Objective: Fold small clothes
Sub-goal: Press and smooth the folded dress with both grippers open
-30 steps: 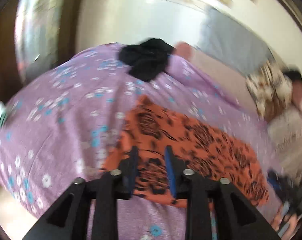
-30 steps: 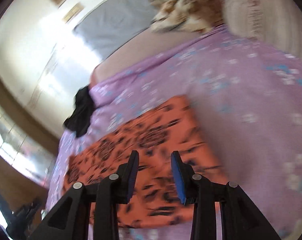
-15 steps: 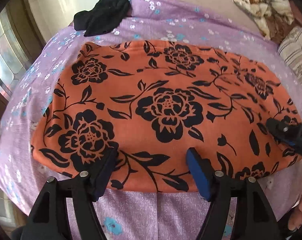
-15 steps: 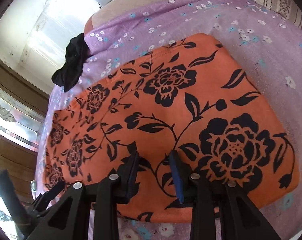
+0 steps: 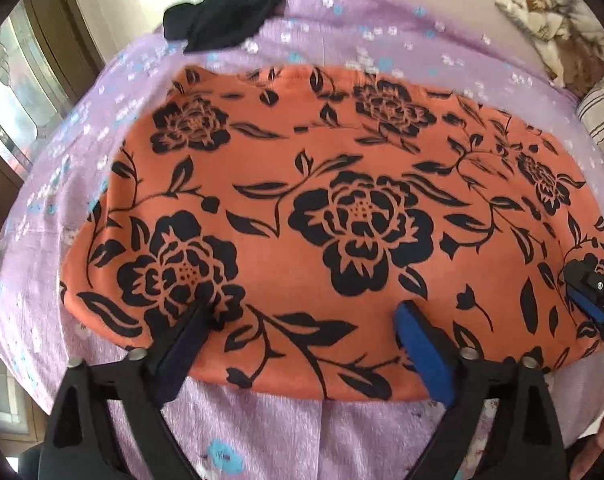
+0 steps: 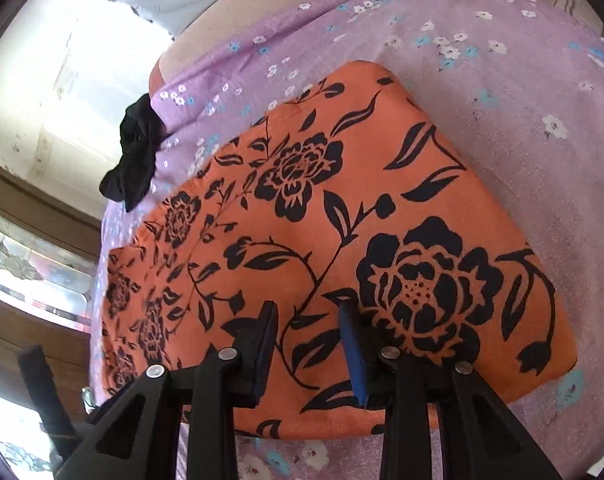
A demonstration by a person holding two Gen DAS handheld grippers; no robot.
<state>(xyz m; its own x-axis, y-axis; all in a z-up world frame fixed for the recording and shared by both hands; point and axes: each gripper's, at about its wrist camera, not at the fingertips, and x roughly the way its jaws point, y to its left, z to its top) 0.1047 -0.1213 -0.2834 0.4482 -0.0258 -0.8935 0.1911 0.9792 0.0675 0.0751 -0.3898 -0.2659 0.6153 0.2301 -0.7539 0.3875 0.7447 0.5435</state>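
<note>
We see the orange cloth with black flowers [image 5: 322, 216] lying flat across the frame's centre on the purple flowered sheet [image 5: 261, 432]. Our left gripper [image 5: 302, 320] is opening wide above its near edge; the right gripper [image 6: 308, 336] stands narrowly apart, pinching nothing.

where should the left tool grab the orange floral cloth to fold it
Take the near hem of the orange floral cloth by its left corner, coming from the near side. It lies flat on the purple bedsheet, its edge free, and the left tool, jaws opening, straddles it.
</note>
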